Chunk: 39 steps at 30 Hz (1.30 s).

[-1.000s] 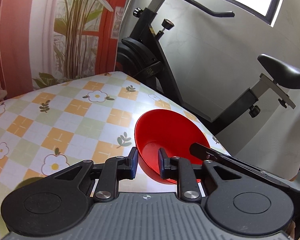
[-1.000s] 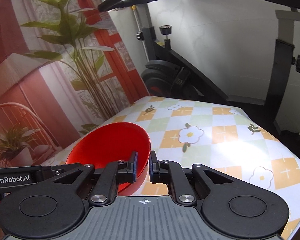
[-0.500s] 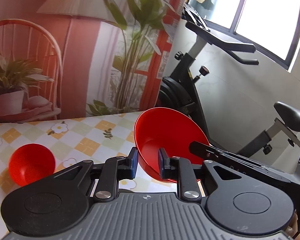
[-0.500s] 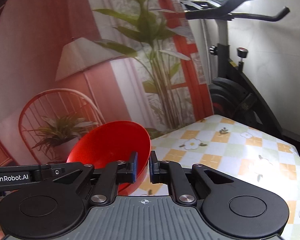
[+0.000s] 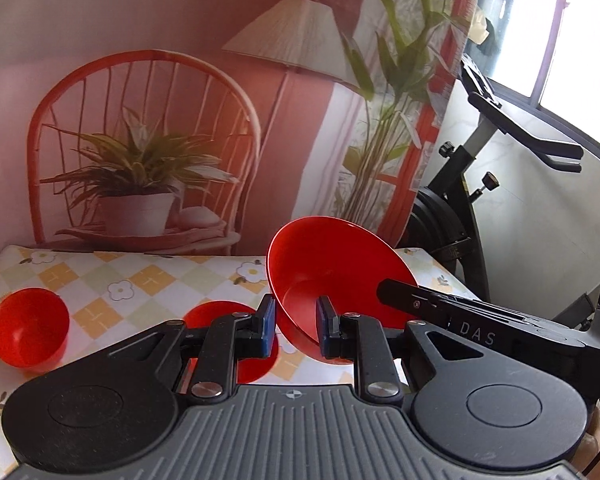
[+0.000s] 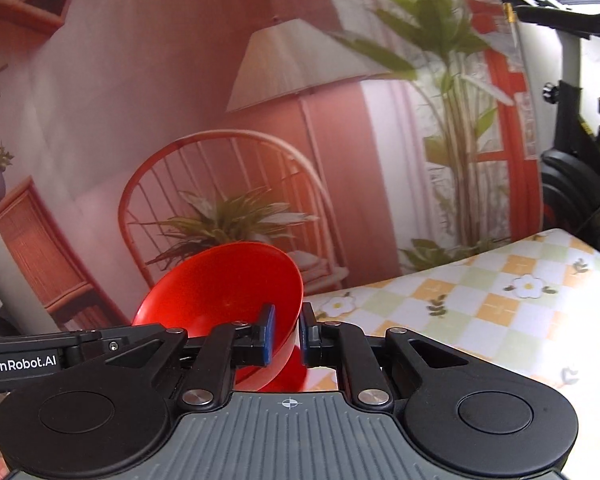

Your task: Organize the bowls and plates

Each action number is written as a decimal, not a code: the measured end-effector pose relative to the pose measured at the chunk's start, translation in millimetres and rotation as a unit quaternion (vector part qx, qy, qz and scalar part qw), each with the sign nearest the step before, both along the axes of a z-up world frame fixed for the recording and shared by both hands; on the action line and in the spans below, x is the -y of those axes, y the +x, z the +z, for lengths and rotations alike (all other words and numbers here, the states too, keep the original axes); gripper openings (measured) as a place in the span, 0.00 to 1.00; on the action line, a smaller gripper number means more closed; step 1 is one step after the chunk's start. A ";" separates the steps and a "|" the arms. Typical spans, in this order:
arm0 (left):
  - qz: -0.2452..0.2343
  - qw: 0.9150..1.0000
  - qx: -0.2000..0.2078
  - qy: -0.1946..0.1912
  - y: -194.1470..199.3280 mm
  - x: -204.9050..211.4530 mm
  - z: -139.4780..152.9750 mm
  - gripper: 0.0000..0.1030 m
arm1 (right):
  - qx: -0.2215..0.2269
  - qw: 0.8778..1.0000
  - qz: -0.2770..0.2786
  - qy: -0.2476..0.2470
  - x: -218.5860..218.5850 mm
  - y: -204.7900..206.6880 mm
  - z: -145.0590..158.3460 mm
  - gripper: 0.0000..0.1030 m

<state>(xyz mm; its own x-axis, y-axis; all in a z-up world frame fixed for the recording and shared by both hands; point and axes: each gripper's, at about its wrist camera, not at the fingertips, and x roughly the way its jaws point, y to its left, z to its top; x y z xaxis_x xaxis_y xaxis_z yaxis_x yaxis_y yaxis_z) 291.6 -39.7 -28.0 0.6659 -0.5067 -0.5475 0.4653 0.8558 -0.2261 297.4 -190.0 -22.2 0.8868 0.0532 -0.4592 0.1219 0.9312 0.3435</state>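
A large red bowl (image 5: 332,268) hangs tilted above the flowered tablecloth (image 5: 148,292), held from two sides. My left gripper (image 5: 296,330) is shut on its near rim. The right gripper (image 5: 460,320) reaches in from the right onto the opposite side. In the right wrist view the same bowl (image 6: 228,280) sits with its rim pinched in my right gripper (image 6: 287,336), and the left gripper (image 6: 40,356) crosses in at the left. A small red bowl (image 5: 28,326) stands on the table's left end. Another red dish (image 5: 220,314) lies just below my left fingers, mostly hidden.
A printed backdrop (image 5: 148,120) showing a chair, plant and lamp rises right behind the table. A black exercise bike (image 5: 480,184) stands past the table's right end. A red patch (image 6: 296,366) shows under the held bowl. The tablecloth (image 6: 500,304) stretches to the right.
Both grippers have swung left with the large bowl, away from the bike and toward the backdrop. The small red bowl and the other red dish have come into view.
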 end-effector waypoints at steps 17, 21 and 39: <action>0.043 0.997 -0.063 0.000 60.7 -26.5 -63.1 0.22 | -0.085 0.996 0.012 -0.015 -27.5 90.7 -65.5 0.11; 0.046 0.996 -0.078 0.005 70.8 -26.6 -78.7 0.22 | -0.117 0.993 0.012 -0.009 -26.8 101.9 -85.4 0.11; 0.033 0.995 -0.081 0.051 89.3 -9.8 -103.3 0.22 | -0.157 0.987 0.004 -0.027 -25.0 119.0 -115.8 0.12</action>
<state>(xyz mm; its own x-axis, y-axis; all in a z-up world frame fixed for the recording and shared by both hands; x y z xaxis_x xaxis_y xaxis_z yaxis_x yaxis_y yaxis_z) 380.9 -29.8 -131.3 0.5939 -0.4010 -0.6975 0.3722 0.9055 -0.2036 416.4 -164.9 -138.1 0.6994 0.0275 -0.7142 0.2067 0.9488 0.2389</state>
